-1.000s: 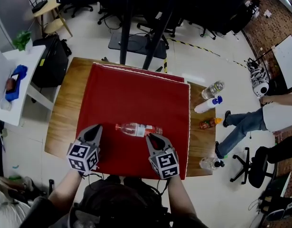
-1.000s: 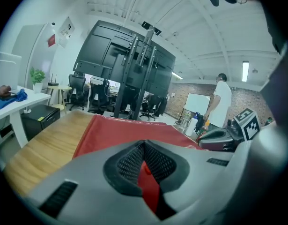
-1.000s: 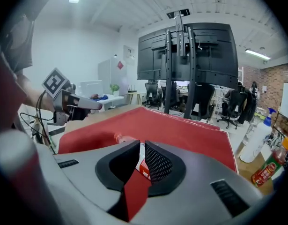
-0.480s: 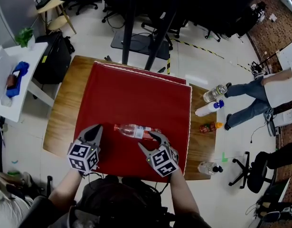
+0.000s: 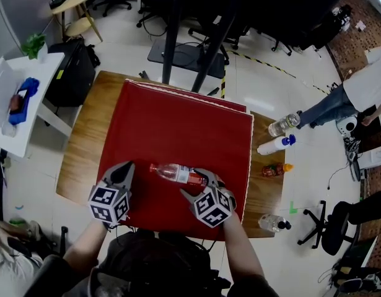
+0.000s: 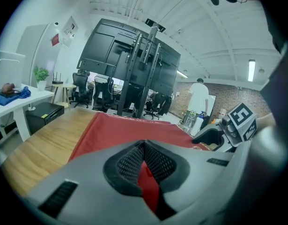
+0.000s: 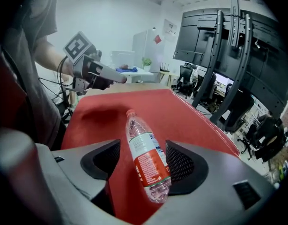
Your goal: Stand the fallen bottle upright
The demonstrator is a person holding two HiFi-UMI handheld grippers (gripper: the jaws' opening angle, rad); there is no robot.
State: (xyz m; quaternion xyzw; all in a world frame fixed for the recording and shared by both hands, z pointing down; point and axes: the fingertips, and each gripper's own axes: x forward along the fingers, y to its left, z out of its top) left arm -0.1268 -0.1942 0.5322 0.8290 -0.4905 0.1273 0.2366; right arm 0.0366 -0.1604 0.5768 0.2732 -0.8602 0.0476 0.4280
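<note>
A clear plastic bottle (image 5: pixel 176 173) with a red label and red cap lies on its side on the red cloth (image 5: pixel 178 122), cap pointing left. In the right gripper view the bottle (image 7: pixel 146 158) lies between my jaws, base end nearest. My right gripper (image 5: pixel 196 184) straddles that base end; its jaws are opening and the pads do not press on the bottle. My left gripper (image 5: pixel 126 166) rests near the cloth's front left, apart from the bottle, shut with nothing in it. It shows again, the left gripper (image 7: pixel 94 71), in the right gripper view.
The cloth covers a wooden table (image 5: pixel 85 141). Along its right edge stand or lie a clear bottle (image 5: pixel 280 124), a white bottle with a blue cap (image 5: pixel 275 144), a small orange-capped bottle (image 5: pixel 274 169) and another clear bottle (image 5: pixel 272 221). A person (image 5: pixel 357 91) stands at the right.
My right gripper has rolled and its jaws have spread from shut to wide round the bottle's base end. The left gripper has stayed put. The person at the right has walked further back.
</note>
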